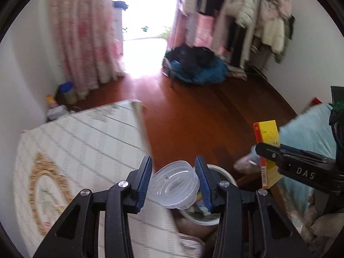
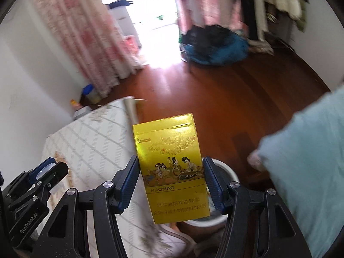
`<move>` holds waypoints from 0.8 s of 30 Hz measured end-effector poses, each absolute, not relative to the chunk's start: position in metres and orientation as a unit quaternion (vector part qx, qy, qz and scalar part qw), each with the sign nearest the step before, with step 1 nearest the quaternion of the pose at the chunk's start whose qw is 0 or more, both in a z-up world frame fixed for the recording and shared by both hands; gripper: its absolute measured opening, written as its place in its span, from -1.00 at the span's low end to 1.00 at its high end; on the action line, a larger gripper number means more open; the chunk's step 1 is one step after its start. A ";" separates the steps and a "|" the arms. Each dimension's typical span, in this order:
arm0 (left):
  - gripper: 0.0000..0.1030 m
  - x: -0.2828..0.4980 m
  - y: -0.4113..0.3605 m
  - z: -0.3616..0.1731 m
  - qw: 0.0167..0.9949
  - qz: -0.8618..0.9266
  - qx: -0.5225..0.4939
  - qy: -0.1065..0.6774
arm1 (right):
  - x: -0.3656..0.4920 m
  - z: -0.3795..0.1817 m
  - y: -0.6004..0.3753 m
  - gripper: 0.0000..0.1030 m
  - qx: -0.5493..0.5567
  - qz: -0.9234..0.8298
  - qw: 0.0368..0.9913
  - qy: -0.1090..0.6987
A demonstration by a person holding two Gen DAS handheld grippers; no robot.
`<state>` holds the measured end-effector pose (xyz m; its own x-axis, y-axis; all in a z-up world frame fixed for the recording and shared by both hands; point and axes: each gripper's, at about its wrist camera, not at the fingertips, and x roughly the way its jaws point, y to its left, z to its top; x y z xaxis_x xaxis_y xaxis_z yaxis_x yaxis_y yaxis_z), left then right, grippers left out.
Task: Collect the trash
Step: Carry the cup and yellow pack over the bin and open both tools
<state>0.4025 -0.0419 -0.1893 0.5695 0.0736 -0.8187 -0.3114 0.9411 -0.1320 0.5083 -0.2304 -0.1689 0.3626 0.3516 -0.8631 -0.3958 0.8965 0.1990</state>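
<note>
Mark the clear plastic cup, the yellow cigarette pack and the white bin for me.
clear plastic cup (image 1: pixel 175 183), left wrist view, ribbed side wall
yellow cigarette pack (image 2: pixel 172 167), right wrist view, printed front face
white bin (image 1: pixel 223 171), left wrist view, rim

We see only part of the white bin (image 1: pixel 223 172), hidden behind the clear lid (image 1: pixel 175 186) and pack (image 2: pixel 172 172). Its contents are too blurred to identify. Far off, the hanging clothes (image 1: pixel 247 10) smear together, cut by the top edge.

Yellow cigarette pack (image 2: pixel 172 167) upright between right gripper (image 2: pixel 171 185) pads, above white bin (image 2: pixel 228 169), wooden floor (image 2: pixel 225 99) beyond.
</note>
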 end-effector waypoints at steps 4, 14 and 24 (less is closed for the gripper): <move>-0.26 0.436 -0.075 -0.226 0.857 0.076 -0.144 0.489 | 0.527 -0.206 -0.278 0.19 -0.017 0.188 0.815 0.548; -0.25 0.504 -0.112 -0.338 0.761 -0.010 -0.237 0.605 | 0.562 -0.326 -0.328 0.19 -0.004 0.144 0.760 0.634; 0.84 0.517 -0.089 -0.364 0.736 0.028 -0.245 0.630 | 0.582 -0.394 -0.318 0.61 -0.002 0.128 0.714 0.688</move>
<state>0.5166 -0.0891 -0.3644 0.2047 -0.2674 -0.9416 -0.3499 0.8784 -0.3255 0.5822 -0.3181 -0.3945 0.0207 0.1808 -0.9833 -0.1852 0.9672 0.1739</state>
